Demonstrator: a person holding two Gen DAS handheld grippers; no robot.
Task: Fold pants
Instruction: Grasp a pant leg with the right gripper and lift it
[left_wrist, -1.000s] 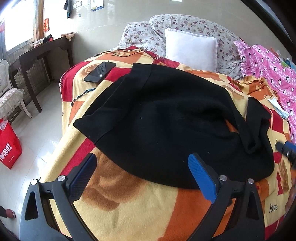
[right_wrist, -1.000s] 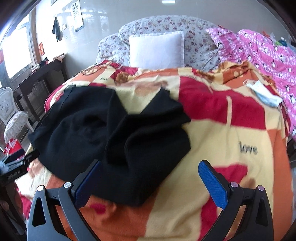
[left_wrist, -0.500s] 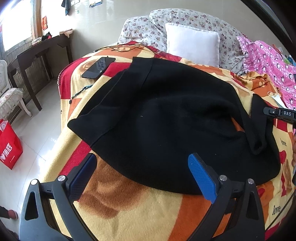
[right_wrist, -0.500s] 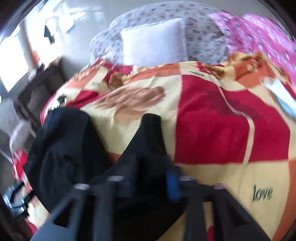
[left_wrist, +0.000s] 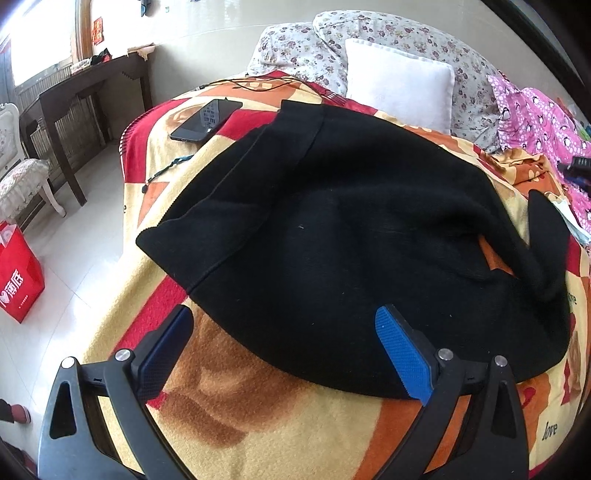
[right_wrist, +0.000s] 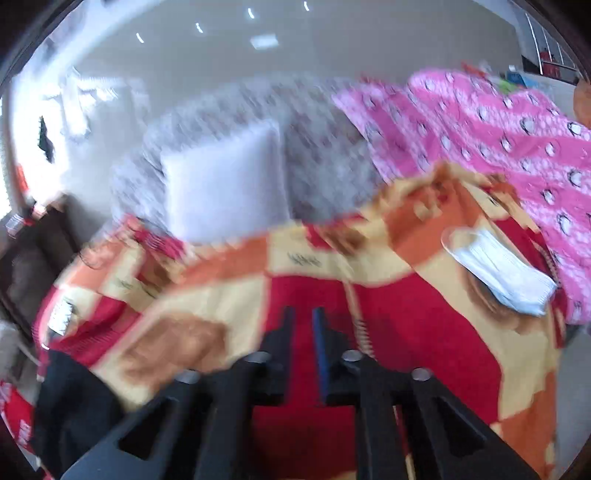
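Right hand-held gripper (right_wrist: 303, 325) is now swinging off the black pants (left_wrist: 351, 229) toward 1 o'clock, jaws reopening, empty; left hand-held gripper (left_wrist: 284, 332) idling wide open; regrasp probably pending.

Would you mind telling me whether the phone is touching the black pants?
Apart. The left wrist view shows the phone lying on the blanket, with a strip of bare blanket between it and the pants.

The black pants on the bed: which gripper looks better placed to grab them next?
Probably the left gripper: open, right at the black pants' near edge. The right gripper, jaws opening and empty, points at bare blanket.
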